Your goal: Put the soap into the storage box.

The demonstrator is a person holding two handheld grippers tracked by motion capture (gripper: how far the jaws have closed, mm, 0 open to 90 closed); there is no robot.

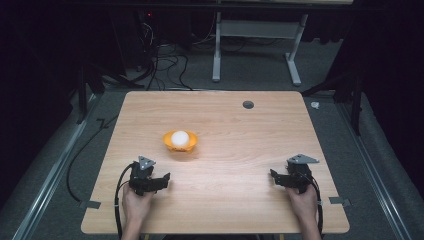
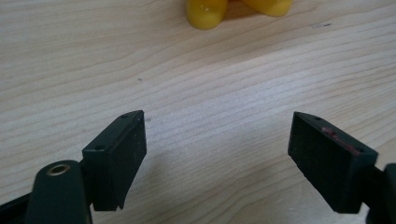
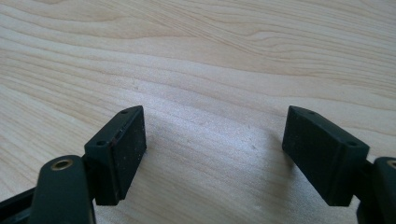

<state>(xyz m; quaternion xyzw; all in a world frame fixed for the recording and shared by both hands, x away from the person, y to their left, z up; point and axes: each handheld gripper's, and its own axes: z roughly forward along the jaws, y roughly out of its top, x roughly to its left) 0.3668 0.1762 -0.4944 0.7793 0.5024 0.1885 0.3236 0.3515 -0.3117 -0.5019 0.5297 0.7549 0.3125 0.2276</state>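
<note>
An orange bowl [image 1: 180, 142] sits near the middle of the wooden table [image 1: 225, 125], and a white ball [image 1: 180, 138] lies in it. The bowl's yellow-orange underside [image 2: 205, 11] peeks in at the top of the left gripper view. My left gripper [image 1: 162, 181] rests low over the table's front left, held by a hand, jaws wide apart with bare wood between them [image 2: 217, 140]. My right gripper [image 1: 276, 177] stands at the front right, also held by a hand, jaws spread over bare wood [image 3: 214, 137].
A small dark round disc [image 1: 248, 104] sits on the far part of the table. Beyond the far edge are a white desk frame [image 1: 255, 50] and cables [image 1: 165, 65] on the grey floor.
</note>
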